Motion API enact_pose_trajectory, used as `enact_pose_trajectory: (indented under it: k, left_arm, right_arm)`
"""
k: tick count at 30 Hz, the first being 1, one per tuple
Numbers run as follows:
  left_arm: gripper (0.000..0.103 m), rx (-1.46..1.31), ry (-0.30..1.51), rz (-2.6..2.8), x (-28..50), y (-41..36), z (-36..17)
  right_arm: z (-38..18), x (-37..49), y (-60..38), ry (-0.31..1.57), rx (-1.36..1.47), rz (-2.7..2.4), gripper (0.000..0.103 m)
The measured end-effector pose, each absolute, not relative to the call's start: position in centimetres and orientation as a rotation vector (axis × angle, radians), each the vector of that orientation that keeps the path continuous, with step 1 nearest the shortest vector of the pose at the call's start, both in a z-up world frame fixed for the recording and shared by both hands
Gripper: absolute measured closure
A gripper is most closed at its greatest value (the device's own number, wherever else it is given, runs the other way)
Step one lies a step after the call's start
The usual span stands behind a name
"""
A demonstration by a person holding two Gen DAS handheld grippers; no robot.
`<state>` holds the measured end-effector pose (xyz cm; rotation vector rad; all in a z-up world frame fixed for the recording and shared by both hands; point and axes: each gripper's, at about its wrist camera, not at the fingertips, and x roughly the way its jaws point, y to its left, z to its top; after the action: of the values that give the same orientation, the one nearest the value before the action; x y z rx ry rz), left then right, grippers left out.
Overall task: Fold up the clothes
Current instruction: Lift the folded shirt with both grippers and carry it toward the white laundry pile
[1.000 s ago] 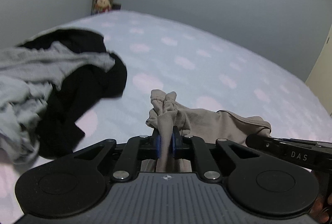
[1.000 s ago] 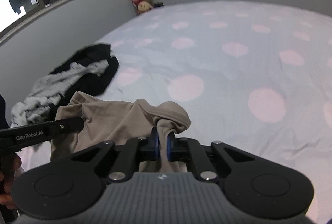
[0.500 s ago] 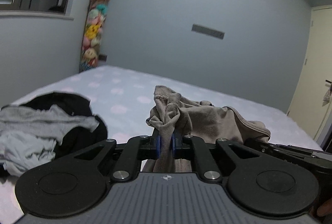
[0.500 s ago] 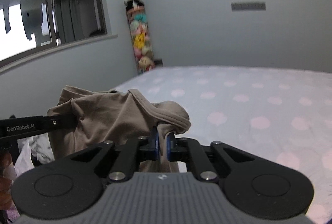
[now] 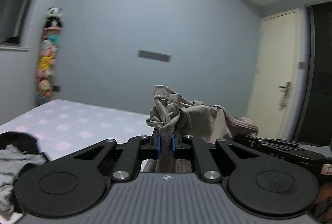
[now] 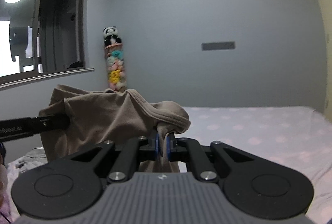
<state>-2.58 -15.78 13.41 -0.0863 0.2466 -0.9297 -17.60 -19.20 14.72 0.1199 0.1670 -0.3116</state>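
1. Bed (image 6: 259, 130): polka-dot sheet, spreads from 9 to 3 o'clock below both cameras; likely the laying-out place for folding.

2. Taupe garment (image 6: 99, 118): lifted clear of the bed, slung between both tools, ribbed hem rolled at 12 o'clock over the right grip. Held at two separate points, probably so it hangs open and its edges can be found.

3. Heap of grey and black clothes (image 5: 18, 153): on the bed at 8 o'clock in the left view, apart from the lifted piece.

4. Left gripper (image 5: 165, 146): fingers clamped on a bunched taupe corner.

5. Right gripper (image 6: 162, 147): fingers pinched on fabric beneath the hem.
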Motion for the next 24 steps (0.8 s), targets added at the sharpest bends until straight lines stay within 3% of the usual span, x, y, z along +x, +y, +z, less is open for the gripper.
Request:
enact_pose_trajectory:
  k: [12, 24]
  left_arm:
    - [0.095, -0.063, 0.192, -1.235, -9.9, -23.5, 16.6]
    - [0.095, -0.066, 0.262, -1.509, -16.6, -29.4, 17.5]
  right_arm:
    - [20.8, -31.4, -25.5, 0.114, 0.087, -0.534, 0.095]
    - [25.5, -43.7, -29.2, 0.171, 0.057, -0.713, 0.095]
